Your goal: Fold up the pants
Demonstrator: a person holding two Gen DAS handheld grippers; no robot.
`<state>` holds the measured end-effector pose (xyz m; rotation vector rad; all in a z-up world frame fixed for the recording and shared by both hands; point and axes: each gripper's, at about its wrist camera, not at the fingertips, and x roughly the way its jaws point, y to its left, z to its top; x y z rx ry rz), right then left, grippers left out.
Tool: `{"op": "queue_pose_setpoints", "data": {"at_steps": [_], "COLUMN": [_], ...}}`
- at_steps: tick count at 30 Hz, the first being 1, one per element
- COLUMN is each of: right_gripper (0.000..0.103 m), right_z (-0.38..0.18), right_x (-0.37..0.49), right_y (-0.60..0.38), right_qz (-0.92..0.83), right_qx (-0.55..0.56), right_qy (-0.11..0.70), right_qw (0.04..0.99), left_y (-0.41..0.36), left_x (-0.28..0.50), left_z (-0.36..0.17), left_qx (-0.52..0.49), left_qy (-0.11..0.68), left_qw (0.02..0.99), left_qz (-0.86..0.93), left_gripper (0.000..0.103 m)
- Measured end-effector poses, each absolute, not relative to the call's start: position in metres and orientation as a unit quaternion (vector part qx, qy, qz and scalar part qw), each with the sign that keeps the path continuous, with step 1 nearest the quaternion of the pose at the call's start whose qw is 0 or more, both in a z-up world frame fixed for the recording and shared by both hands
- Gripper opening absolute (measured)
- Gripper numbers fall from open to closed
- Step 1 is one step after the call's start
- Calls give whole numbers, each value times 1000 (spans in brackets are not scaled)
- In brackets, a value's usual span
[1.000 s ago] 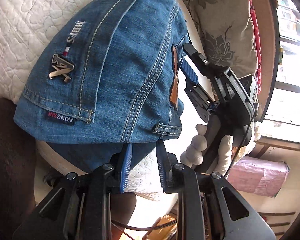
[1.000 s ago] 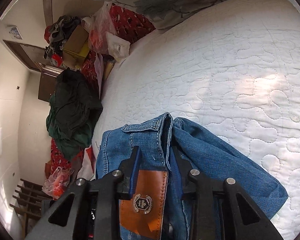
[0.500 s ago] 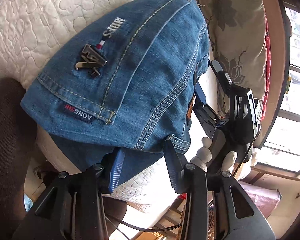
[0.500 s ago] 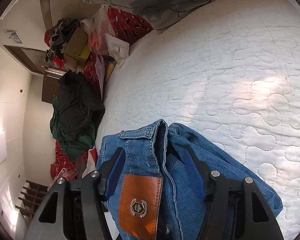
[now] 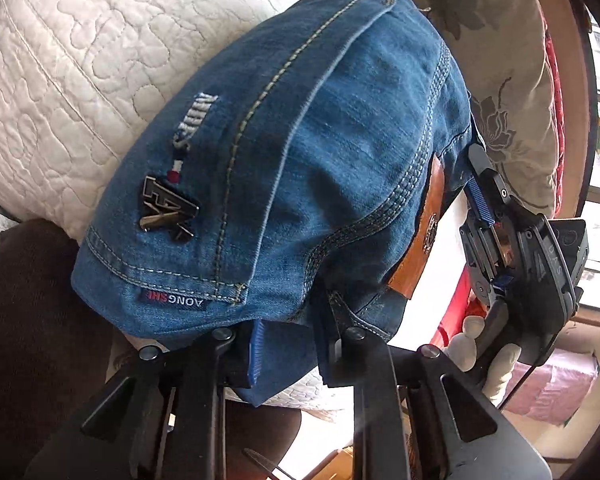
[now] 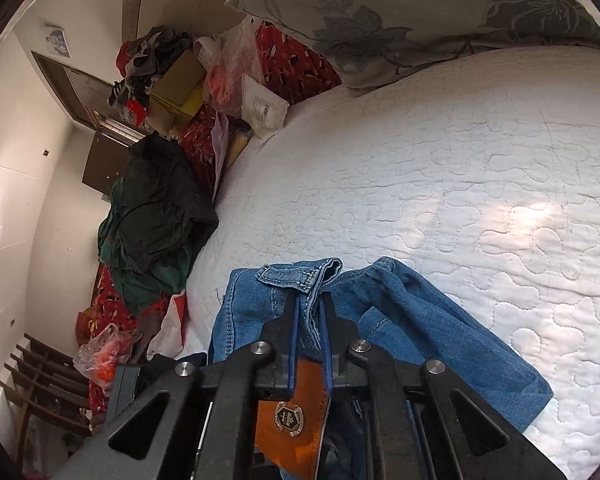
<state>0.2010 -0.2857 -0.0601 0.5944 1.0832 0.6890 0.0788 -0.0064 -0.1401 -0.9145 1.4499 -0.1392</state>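
Observation:
Blue jeans (image 5: 300,168) lie folded at the near edge of a white quilted bed (image 5: 80,60), back pocket with a metal badge facing up. My left gripper (image 5: 288,344) has its jaws around the waistband's lower edge, denim between the pads. My right gripper (image 6: 310,312) is shut on the waistband beside the orange leather patch (image 6: 292,420). It also shows in the left wrist view (image 5: 476,196), at the jeans' right end. The jeans (image 6: 440,320) bunch on the quilt ahead of it.
A floral pillow (image 6: 400,12) lies at the head of the bed (image 6: 460,160). Dark green clothes (image 6: 156,216), boxes and plastic bags pile along the bed's far side. A dark brown cushion (image 5: 32,340) sits below the bed edge. A pink bag (image 5: 548,388) lies on the floor.
My right gripper opened half a second ago and has now shut on the waistband. My left gripper has closed in around the waistband's lower edge. The jeans shifted slightly.

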Motion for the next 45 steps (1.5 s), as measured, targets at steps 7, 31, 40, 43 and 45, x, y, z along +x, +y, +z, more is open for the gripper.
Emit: {"op": "queue_pose_setpoints", "data": {"at_steps": [7,31,40,43,45], "right_gripper": [9,60,74,42,35], "right_z": [-40,-111,-112,-110,-109], "right_x": [150,117,109,106,100], "right_y": [-304,-349,-317,-302,-304], "right_qz": [318,294,298,301,297], "right_qx": [366,464,339,303,329], "right_qy": [453,446,491,512,517], "right_qw": [748,706,746,745,732], "left_y": [3,-30,-39,-41,-40], "left_x": [53,60,55,49,50], "left_z": [-124,-146,-140,-130,-122], "left_qx": [-390,-342,-344,-344,-339], "left_qy": [645,707,712,709,703], "left_qw": [650,602,597,599,609], "left_qz": [-97,-142,-135,-137,-137], "left_gripper": [18,16,16,16,16]}}
